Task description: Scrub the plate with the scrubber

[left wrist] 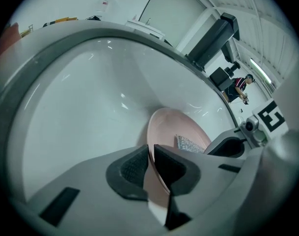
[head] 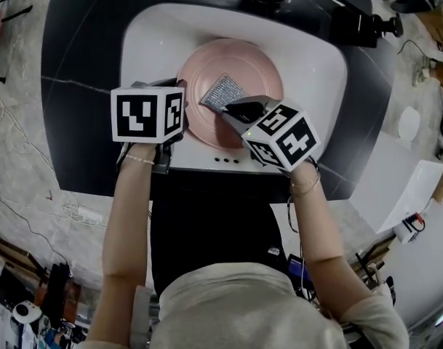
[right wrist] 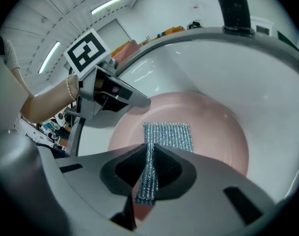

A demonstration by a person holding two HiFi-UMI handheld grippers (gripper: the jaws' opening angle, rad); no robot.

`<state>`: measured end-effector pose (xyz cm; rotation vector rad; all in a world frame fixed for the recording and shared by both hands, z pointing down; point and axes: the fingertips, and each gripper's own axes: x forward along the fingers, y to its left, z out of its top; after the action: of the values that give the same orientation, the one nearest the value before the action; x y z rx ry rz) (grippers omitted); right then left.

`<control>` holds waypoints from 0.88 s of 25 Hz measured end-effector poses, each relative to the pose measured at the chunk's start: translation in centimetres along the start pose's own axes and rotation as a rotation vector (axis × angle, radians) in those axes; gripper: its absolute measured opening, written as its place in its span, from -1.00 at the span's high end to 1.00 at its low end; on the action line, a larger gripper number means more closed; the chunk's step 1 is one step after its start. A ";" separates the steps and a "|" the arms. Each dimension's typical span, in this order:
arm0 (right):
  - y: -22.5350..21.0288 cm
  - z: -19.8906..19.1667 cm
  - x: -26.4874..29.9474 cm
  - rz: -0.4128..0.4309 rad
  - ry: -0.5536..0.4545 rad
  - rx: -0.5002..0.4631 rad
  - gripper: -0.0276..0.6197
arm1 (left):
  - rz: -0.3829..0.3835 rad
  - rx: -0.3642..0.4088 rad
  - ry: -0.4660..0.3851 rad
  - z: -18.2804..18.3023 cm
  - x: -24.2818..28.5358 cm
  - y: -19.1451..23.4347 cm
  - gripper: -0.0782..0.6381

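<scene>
A pink plate (head: 243, 60) lies in the white sink (head: 152, 38). On it rests a silver mesh scrubber (head: 222, 91). My left gripper (head: 182, 116) is at the plate's left rim; in the left gripper view the rim of the plate (left wrist: 174, 127) runs between its pads, and the left gripper (left wrist: 150, 163) is shut on it. My right gripper (head: 233, 110) is over the plate's near side. In the right gripper view the right gripper (right wrist: 150, 168) is shut on a folded edge of the scrubber (right wrist: 169, 134), whose rest lies flat on the plate (right wrist: 218, 127).
A black faucet (head: 352, 13) stands at the sink's far right. A dark counter (head: 83, 86) surrounds the sink. Small overflow holes (head: 227, 161) sit in the near sink wall. Cables and clutter lie on the floor at both sides.
</scene>
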<state>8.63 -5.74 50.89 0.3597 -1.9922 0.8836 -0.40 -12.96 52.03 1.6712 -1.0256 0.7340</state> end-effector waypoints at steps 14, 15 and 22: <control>3.4 -0.4 1.7 0.132 0.091 -0.083 0.78 | -0.015 -0.012 -0.014 0.2 0.1 -0.5 0.64; 3.6 0.0 2.0 0.140 0.085 -0.080 0.78 | -0.015 -0.014 -0.015 0.2 0.0 -0.6 0.64; 3.1 2.2 2.7 0.123 0.021 -0.056 0.78 | -0.035 -0.026 -0.027 0.4 -0.3 -0.8 0.64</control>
<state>4.06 -4.90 51.06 0.1965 -2.0323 0.9017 0.21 -13.15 51.32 1.6769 -1.0181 0.6741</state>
